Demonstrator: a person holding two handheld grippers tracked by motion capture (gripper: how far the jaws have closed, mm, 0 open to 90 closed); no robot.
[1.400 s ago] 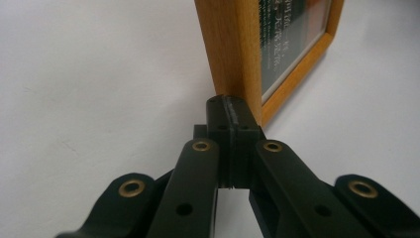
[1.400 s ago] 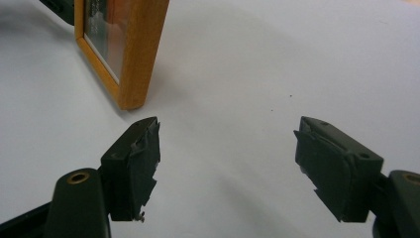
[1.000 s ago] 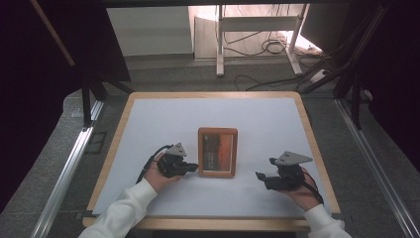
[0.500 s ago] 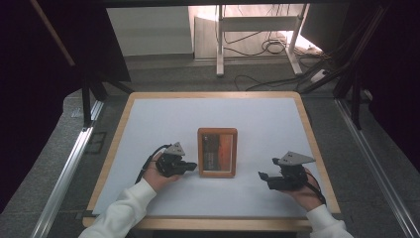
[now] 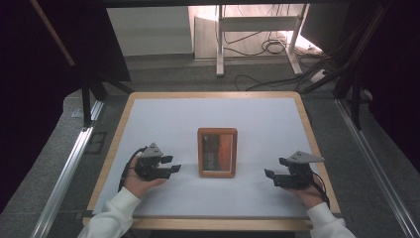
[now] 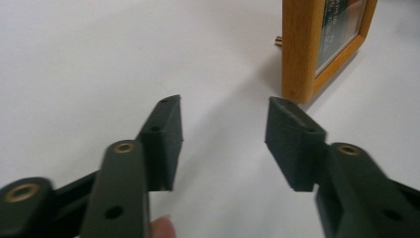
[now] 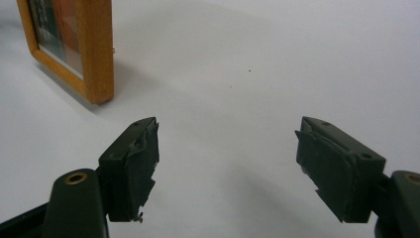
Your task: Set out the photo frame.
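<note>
A wooden picture frame (image 5: 217, 151) stands in the middle of the white table top, its glass showing a dark and orange picture. My left gripper (image 5: 173, 164) is just left of it, a short gap away, open and empty. In the left gripper view the frame (image 6: 297, 49) stands upright beyond the right jaw, with the gripper (image 6: 223, 134) open over bare table. My right gripper (image 5: 275, 167) is farther off to the frame's right, open wide and empty. In the right gripper view the frame (image 7: 96, 44) is at upper left, ahead of the open gripper (image 7: 228, 158).
The table (image 5: 163, 119) is a white sheet with a wooden rim (image 5: 115, 148). Metal rails (image 5: 64, 173) run along both sides on the grey floor. Cables and a stand's legs (image 5: 257, 47) lie beyond the far edge.
My left gripper has drawn back to the left, away from the frame's left edge. My right gripper has shifted slightly right. The frame has not moved.
</note>
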